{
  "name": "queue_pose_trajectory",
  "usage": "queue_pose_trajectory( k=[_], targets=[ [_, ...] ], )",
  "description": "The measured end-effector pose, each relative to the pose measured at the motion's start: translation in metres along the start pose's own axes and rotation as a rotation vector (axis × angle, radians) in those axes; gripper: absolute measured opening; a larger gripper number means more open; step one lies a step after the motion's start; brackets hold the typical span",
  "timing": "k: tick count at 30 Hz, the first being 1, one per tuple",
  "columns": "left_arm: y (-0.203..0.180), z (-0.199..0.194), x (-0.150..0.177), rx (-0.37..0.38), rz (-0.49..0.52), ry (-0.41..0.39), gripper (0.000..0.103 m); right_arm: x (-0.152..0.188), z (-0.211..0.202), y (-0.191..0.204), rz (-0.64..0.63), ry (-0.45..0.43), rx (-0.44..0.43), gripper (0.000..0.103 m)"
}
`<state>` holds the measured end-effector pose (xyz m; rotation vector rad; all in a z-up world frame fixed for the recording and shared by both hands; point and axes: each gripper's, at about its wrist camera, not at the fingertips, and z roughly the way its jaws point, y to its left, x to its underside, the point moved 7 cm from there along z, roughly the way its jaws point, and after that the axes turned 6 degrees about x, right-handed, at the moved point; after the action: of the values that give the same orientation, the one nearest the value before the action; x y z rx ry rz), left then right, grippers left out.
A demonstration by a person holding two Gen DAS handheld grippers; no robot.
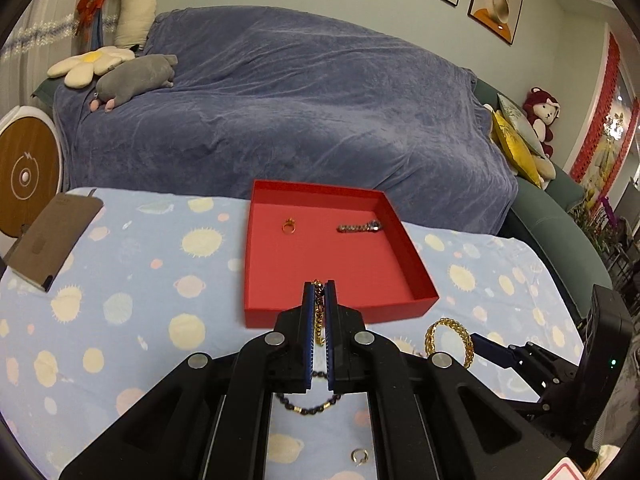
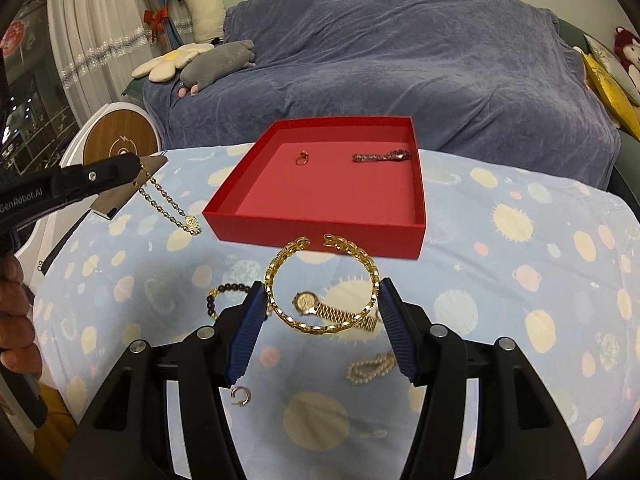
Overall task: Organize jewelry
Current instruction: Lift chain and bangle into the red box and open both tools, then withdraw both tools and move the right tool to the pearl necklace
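Planet-print tablecloth (image 2: 520,280); left gripper (image 1: 319,290) clamped on thin gold chain (image 2: 170,204), right gripper (image 2: 322,300) pinching chunky gold link bangle (image 2: 320,280), shallow red cardboard tray (image 2: 320,224) beyond.

The surface (image 2: 520,272) is covered with a light blue cloth printed with pale suns and planets. On it stands a red box (image 2: 320,228), toward the far side. Near the front lie a gold watch (image 2: 320,309), a dark bead bracelet (image 2: 220,296), a pearl strand (image 2: 370,368) and a small silver ring (image 2: 241,395). At the far left edge lies a brown flat thing (image 1: 52,236), perhaps a notebook.
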<state>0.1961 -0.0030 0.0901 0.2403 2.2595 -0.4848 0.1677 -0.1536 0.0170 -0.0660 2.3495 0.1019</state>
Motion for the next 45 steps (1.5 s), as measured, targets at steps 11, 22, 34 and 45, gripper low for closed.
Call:
queue_pose_trajectory(
  k=[11,22,34,45],
  targets=[
    [0.008,0.099,-0.073,-0.027,0.019,0.004,0.003,-0.087,0.087,-0.025,0.051,0.01,0.007,0.055],
    [0.041,0.189,-0.065,-0.09,-0.011,0.104,0.003,-0.09,0.173,-0.034,0.026,0.105,0.061,0.056],
    [0.063,0.17,-0.056,-0.117,-0.06,0.091,0.029,-0.088,0.136,-0.046,0.062,0.054,0.047,0.057],
    [0.049,0.067,-0.009,-0.168,-0.021,0.085,0.04,-0.03,0.012,-0.052,0.065,-0.003,0.047,0.06]
  ],
)
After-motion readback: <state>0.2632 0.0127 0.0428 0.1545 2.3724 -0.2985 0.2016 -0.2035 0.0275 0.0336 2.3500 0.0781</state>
